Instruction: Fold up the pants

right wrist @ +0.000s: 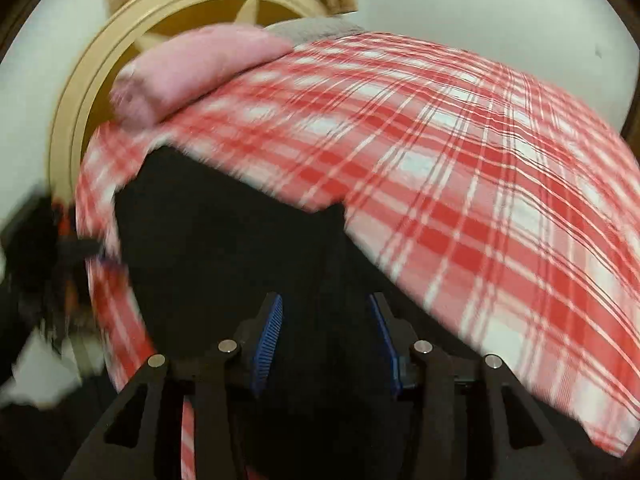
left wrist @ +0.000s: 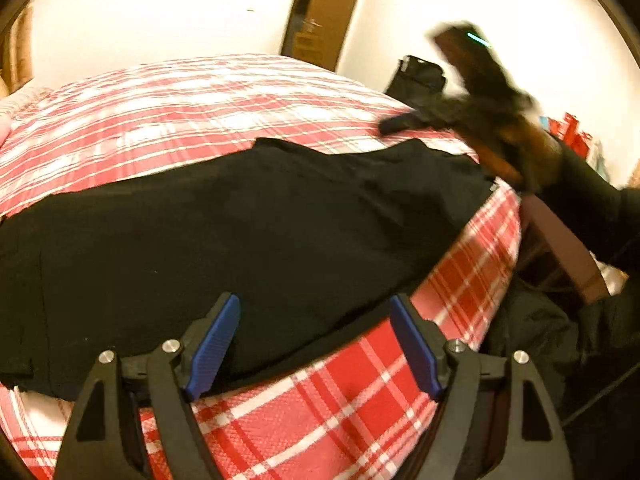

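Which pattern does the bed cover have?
Red and white plaid bed cover, clearest in the right wrist view.

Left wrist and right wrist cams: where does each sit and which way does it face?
Left wrist: on the left gripper, low at the bed's near edge, facing across the black pants toward a door; its open fingers show, plus the blurred right gripper and hand.
Right wrist: on the right gripper, above the pants, facing a pink pillow; its open fingers show.
Shared: pants and plaid bedspread.

warm indoor light | walls blown out | motion blur | fisheye-curved edges
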The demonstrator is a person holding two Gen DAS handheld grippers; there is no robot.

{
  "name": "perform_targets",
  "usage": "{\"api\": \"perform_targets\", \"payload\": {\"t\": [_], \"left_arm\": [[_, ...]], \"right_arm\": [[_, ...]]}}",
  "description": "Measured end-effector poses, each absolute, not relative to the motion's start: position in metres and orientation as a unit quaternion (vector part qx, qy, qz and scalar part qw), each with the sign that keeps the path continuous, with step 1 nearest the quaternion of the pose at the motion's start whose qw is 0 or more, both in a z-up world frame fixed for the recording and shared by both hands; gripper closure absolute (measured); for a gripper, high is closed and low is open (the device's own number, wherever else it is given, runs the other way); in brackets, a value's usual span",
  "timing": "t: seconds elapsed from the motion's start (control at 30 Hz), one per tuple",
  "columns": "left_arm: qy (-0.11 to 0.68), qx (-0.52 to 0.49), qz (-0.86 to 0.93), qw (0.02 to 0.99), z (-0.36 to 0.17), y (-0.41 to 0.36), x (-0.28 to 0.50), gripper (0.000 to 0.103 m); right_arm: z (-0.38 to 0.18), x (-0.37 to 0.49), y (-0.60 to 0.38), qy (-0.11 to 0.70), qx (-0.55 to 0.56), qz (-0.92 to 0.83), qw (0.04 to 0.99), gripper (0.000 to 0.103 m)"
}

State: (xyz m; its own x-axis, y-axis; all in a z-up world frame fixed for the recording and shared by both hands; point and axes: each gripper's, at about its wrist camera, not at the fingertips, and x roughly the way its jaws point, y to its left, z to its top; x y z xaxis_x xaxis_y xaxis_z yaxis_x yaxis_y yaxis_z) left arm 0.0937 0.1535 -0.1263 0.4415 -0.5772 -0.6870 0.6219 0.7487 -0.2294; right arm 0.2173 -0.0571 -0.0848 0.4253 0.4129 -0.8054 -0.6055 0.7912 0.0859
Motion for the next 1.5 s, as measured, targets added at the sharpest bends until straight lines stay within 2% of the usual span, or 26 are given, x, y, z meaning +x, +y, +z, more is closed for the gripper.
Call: {"api": "perform_targets", "payload": {"t": [0.27, 0.57, 0.63, 0.7, 0.77, 0.8, 0.87, 0.93, 1.13, 1.2, 1.27, 1.3, 1.33, 1.37, 1.4, 1.5], "left_arm": [[0.38, 0.186, -0.34, 0.84, -0.148, 0.097, 0.081, 0.028], [0.395, 0.189, -0.326, 0.838, -0.156, 0.099, 0.095, 0.036], [0.394, 0.19, -0.328, 0.838, -0.156, 0.095, 0.095, 0.041], [0.391, 0.195, -0.333, 0.835, -0.155, 0.093, 0.094, 0.055], [0.387, 0.204, -0.337, 0.834, -0.154, 0.091, 0.093, 0.069], [0.385, 0.207, -0.339, 0.833, -0.153, 0.09, 0.092, 0.08], [0.385, 0.195, -0.353, 0.83, -0.148, 0.091, 0.09, 0.095], [0.384, 0.187, -0.356, 0.831, -0.143, 0.092, 0.088, 0.097], [0.393, 0.188, -0.379, 0.817, -0.143, 0.096, 0.075, 0.097], [0.398, 0.198, -0.363, 0.819, -0.153, 0.092, 0.077, 0.089], [0.402, 0.177, -0.36, 0.823, -0.151, 0.095, 0.08, 0.089], [0.402, 0.174, -0.359, 0.824, -0.149, 0.096, 0.082, 0.08], [0.397, 0.176, -0.356, 0.828, -0.146, 0.096, 0.081, 0.071], [0.384, 0.177, -0.353, 0.834, -0.141, 0.098, 0.078, 0.052], [0.375, 0.177, -0.354, 0.838, -0.138, 0.099, 0.075, 0.042], [0.357, 0.168, -0.354, 0.848, -0.126, 0.104, 0.069, 0.04]], "right_arm": [[-0.124, 0.114, -0.023, 0.419, -0.213, 0.342, 0.814, 0.057], [-0.143, 0.105, 0.011, 0.398, -0.243, 0.337, 0.818, 0.057], [-0.148, 0.106, 0.015, 0.397, -0.252, 0.328, 0.819, 0.057], [-0.151, 0.109, 0.016, 0.402, -0.249, 0.329, 0.818, 0.059], [-0.151, 0.109, 0.016, 0.401, -0.244, 0.328, 0.82, 0.077], [-0.149, 0.109, 0.016, 0.4, -0.242, 0.326, 0.821, 0.091], [-0.145, 0.107, 0.015, 0.394, -0.238, 0.325, 0.826, 0.098], [-0.137, 0.103, 0.014, 0.39, -0.236, 0.327, 0.828, 0.101], [-0.137, 0.089, 0.01, 0.394, -0.246, 0.34, 0.817, 0.101], [-0.15, 0.092, 0.012, 0.402, -0.253, 0.331, 0.815, 0.101], [-0.15, 0.096, 0.014, 0.398, -0.242, 0.331, 0.821, 0.099], [-0.147, 0.097, 0.01, 0.401, -0.235, 0.329, 0.822, 0.089], [-0.144, 0.099, 0.007, 0.404, -0.231, 0.327, 0.822, 0.064], [-0.139, 0.099, -0.001, 0.405, -0.223, 0.326, 0.825, 0.052], [-0.134, 0.099, -0.012, 0.403, -0.21, 0.325, 0.829, 0.046], [-0.116, 0.101, -0.063, 0.399, -0.174, 0.285, 0.854, 0.046]]}}
